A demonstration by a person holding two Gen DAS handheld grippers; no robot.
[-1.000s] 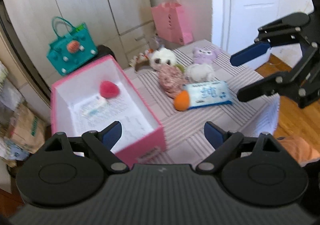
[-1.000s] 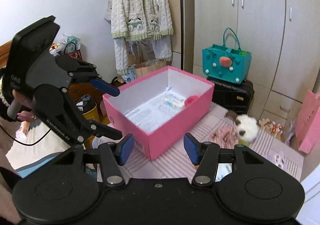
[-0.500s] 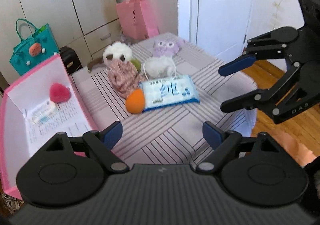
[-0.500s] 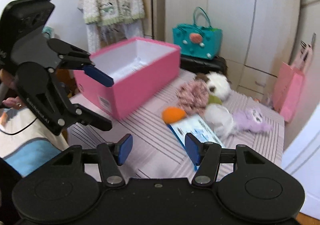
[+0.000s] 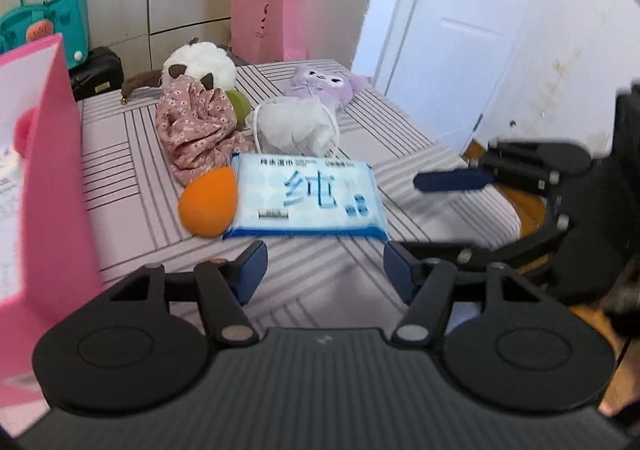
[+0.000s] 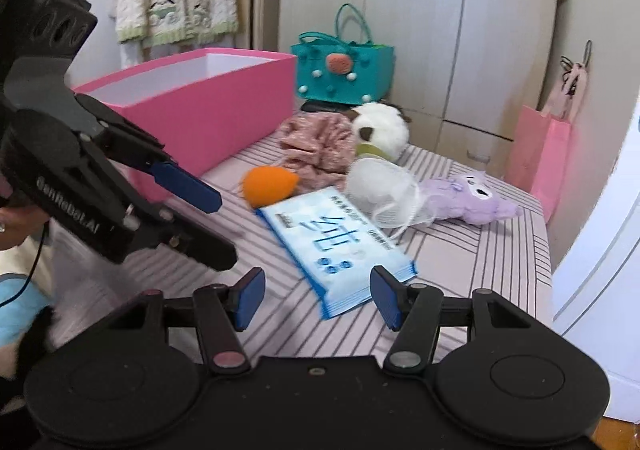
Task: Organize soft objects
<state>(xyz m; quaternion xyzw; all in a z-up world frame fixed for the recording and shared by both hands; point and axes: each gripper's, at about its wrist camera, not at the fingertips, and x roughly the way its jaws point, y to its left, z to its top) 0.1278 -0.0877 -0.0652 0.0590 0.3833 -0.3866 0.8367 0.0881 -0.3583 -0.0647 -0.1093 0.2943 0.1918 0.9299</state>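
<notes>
As both tongs dropped toward table (image 5: 120, 154), left tongs (image 5: 324, 270) narrowed, nothing between; right tongs (image 6: 316, 298) gaped, empty. Wet-wipe pack (image 5: 308, 202) sat frame centre, beside orange sponge (image 5: 210, 200). Pink box (image 6: 208, 106) upper left. Pickup likely next.

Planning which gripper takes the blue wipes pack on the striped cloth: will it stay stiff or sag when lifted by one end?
The wipes pack looks like soft film with crimped ends, so it would probably droop. Its glossy wrapper may slip between pads. Lying flat on the tablecloth against the orange sponge, it should slide, not roll.
</notes>
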